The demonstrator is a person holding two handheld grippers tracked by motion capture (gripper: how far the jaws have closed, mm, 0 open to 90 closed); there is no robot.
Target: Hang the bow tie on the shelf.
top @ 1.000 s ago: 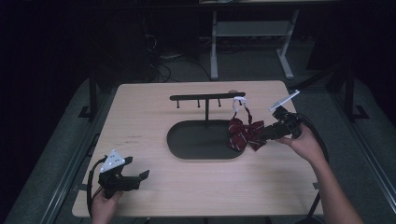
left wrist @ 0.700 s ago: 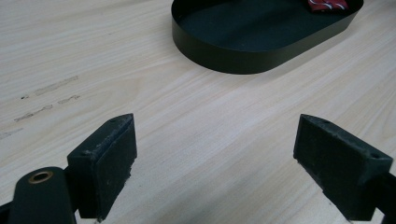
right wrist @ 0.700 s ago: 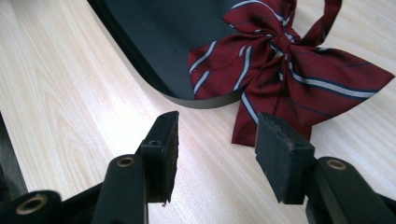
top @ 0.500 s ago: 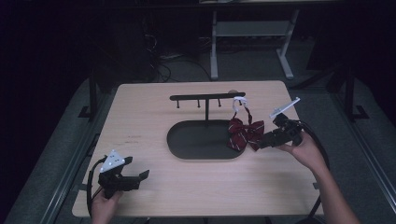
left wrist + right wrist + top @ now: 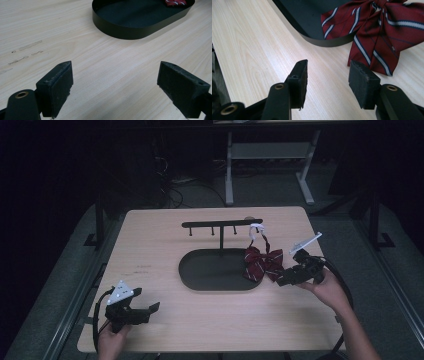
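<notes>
A dark red striped bow tie (image 5: 262,262) hangs by its white strap from the right end of a black rack (image 5: 221,224), draped over the rim of the rack's black oval base (image 5: 205,272). My right gripper (image 5: 281,281) sits just right of the bow, open, nothing between its jaws. In the right gripper view the bow tie (image 5: 377,32) lies just ahead of the gripper (image 5: 328,80). My left gripper (image 5: 152,309) rests open near the table's front left corner. The left gripper view has its gripper (image 5: 115,82) over bare wood, with the oval base (image 5: 140,22) ahead.
The wooden table (image 5: 150,250) has bare room left and in front of the base. Its right edge lies close behind my right hand (image 5: 330,292). A white desk frame (image 5: 270,155) stands on the dark floor beyond the table.
My right gripper has drawn back from the bow tie, toward the front right, and the bow now hangs free of it. The left gripper has stayed put.
</notes>
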